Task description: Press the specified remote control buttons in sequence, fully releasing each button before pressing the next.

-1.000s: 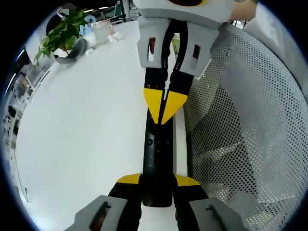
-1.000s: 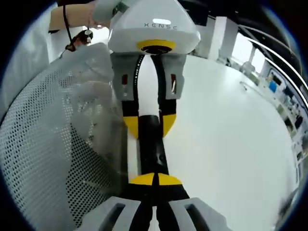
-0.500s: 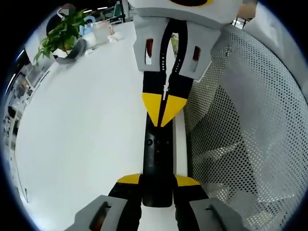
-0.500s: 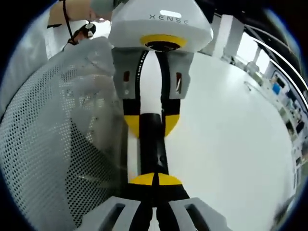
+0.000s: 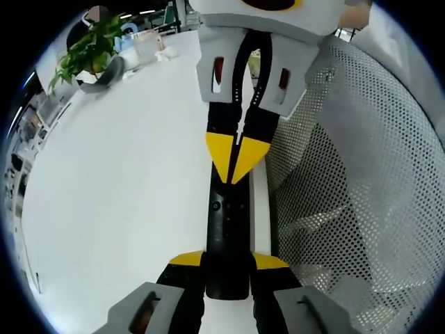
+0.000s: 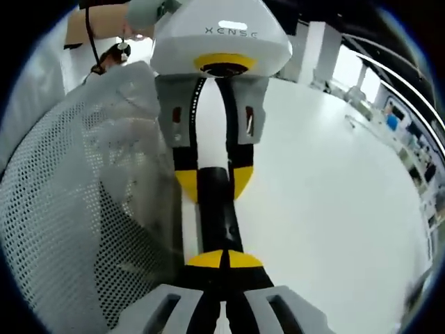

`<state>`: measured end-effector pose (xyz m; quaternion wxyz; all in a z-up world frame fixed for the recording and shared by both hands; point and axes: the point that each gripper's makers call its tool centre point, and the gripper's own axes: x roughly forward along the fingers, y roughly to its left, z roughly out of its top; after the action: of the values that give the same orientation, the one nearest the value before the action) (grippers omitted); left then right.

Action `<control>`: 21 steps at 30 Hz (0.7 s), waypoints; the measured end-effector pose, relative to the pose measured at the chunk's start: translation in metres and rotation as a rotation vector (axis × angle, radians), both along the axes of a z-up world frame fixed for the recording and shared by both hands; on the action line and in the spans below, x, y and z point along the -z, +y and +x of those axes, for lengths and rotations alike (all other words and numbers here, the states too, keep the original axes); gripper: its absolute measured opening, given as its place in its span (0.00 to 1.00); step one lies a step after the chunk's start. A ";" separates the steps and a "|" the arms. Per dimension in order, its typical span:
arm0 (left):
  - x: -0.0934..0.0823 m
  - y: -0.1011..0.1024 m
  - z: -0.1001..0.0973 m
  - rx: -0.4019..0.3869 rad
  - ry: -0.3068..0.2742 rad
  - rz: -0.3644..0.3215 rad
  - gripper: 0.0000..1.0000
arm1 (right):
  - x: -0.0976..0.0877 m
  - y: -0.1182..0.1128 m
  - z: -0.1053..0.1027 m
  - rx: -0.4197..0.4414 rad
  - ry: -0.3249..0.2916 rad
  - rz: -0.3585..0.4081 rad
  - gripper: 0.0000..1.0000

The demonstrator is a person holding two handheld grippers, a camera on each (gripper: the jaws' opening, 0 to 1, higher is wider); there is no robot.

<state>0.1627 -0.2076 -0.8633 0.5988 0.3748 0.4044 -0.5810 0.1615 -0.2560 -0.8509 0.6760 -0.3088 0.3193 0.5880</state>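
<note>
Jaws of left gripper (image 5: 228,263) pinch slim black remote (image 5: 227,229); right gripper (image 6: 224,259) jaws pressed together.

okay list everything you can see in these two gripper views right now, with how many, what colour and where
remote control: one, black, long and slim, on the table, one end between the left gripper's jaws
table: one, white, beneath everything
mesh sheet: one, white, perforated, beside the remote control
potted plant: one, green leaves, far end of the table
small items near the plant: several, pale, too small to identify
left gripper: one, grey with yellow tips, shut on the remote control
right gripper: one, grey with yellow tips, shut, tips together on the remote control's upper face
person's hand and sleeve: one, behind the left gripper, top of the right gripper view
</note>
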 end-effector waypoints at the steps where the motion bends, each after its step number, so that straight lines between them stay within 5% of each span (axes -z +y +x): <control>1: 0.000 0.000 0.000 0.000 0.000 -0.001 0.24 | 0.000 0.001 0.000 -0.002 -0.006 0.003 0.00; 21: 0.000 -0.001 -0.002 -0.013 -0.004 -0.002 0.24 | -0.001 0.011 -0.003 -0.054 -0.062 0.010 0.00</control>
<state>0.1608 -0.2081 -0.8635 0.6037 0.3729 0.4051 -0.5766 0.1590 -0.2455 -0.8496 0.6709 -0.3320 0.2868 0.5978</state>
